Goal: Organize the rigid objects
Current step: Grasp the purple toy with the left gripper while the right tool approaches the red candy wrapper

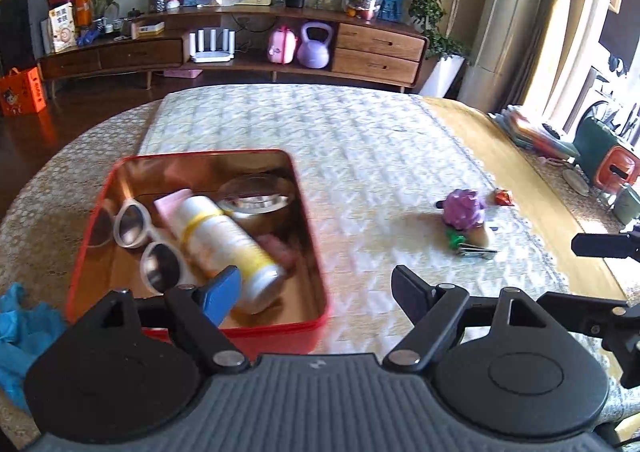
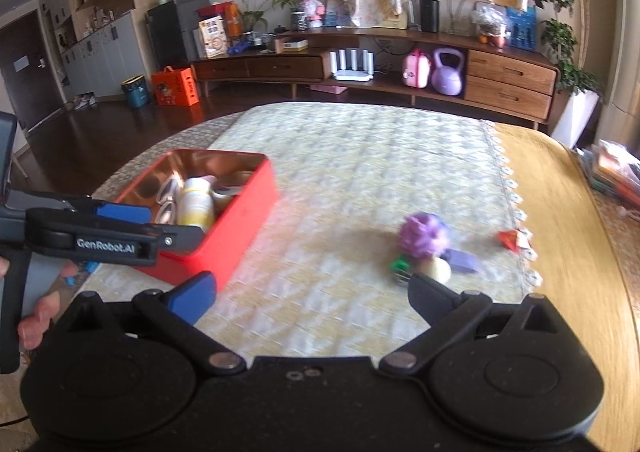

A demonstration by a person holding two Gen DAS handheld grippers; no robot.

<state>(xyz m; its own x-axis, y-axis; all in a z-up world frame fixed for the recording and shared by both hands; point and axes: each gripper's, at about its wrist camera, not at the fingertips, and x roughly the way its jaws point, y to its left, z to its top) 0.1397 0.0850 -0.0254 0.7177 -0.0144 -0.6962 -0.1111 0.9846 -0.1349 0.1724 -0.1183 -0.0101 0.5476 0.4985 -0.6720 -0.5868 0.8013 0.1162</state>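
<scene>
White letters reading "GenRobot.AI" stand on the black side of the left tool's arm [image 2: 106,245], seen in the right wrist view. A snack box [image 2: 214,35] on the far cabinet and an orange bag [image 2: 175,87] on the floor carry print that is too small and blurred to read. Nothing else legible shows in either view.
</scene>
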